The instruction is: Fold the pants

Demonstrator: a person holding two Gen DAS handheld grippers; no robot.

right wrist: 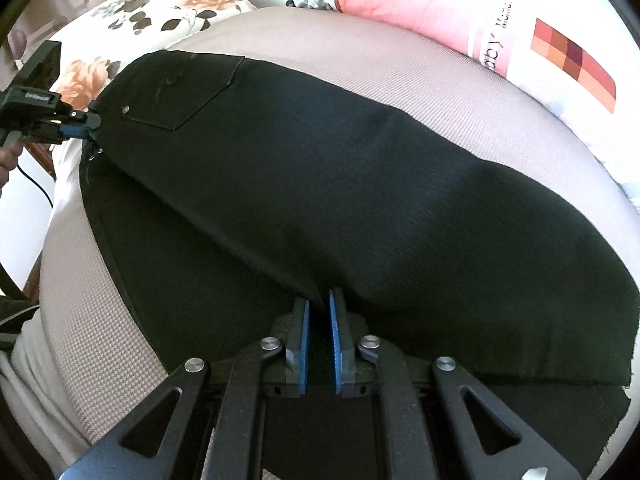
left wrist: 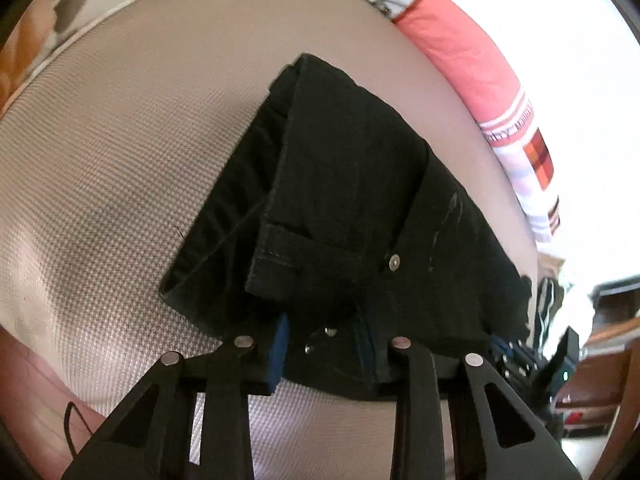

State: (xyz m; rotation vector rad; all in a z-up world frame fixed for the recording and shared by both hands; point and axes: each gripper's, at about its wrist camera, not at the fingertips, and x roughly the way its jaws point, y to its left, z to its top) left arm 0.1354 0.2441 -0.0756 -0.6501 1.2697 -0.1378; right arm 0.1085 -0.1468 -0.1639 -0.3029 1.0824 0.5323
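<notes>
The black pants (right wrist: 320, 184) lie on a bed with a tan bumpy cover (right wrist: 400, 68), folded so one leg sits on top of the other. The right tool (right wrist: 319, 340) is at the near edge of the pants, about the middle of their length, and its two blue pads (right wrist: 304, 344) sit a little apart with dark cloth running between them, so I cannot tell if they are pinching it or just loose around it. Far off to the left of the right tool, the left tool (right wrist: 86, 122) holds the waist end of the pants, right beside the back pocket (right wrist: 180, 88). From the left tool's (left wrist: 324, 344) own camera, the waist of the pants (left wrist: 340, 200) bunches up right at its tips, with a silver button (left wrist: 395, 262) just ahead of them, and the cloth fills the space between its blue pads (left wrist: 280, 344), so the left tool looks clamped on the waist. A pink and white pillow (right wrist: 480, 16) lies past the pants on the far right side, and a flower cushion (right wrist: 160, 4) lies past them on the far left
</notes>
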